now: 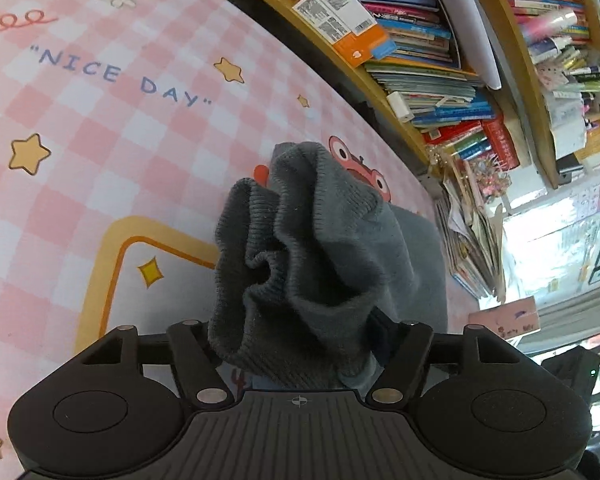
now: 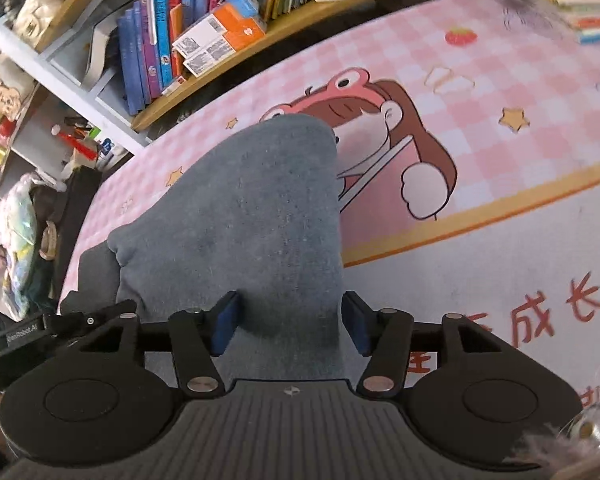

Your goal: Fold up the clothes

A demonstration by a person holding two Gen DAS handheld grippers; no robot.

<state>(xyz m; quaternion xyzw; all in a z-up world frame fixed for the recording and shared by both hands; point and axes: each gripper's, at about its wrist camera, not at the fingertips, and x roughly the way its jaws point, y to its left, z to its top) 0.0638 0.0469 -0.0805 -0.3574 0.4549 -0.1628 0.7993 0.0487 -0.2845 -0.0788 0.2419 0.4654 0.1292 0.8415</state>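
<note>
The left gripper (image 1: 300, 344) is clamped on the bunched ribbed hem of a soft grey knitted sweater (image 1: 312, 256). The right gripper (image 2: 288, 324) stands apart, the sweater's smooth panel lying between its jaws. The limp, light fabric sags; grip at hems or corners.

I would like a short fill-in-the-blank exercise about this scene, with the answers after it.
1. The left gripper holds a bunched grey ____.
2. The right gripper is ____, its blue pads either side of the cloth.
3. The English words on the pink checked mat read "NICE ____".

Answers: sweater; open; DAY
</note>
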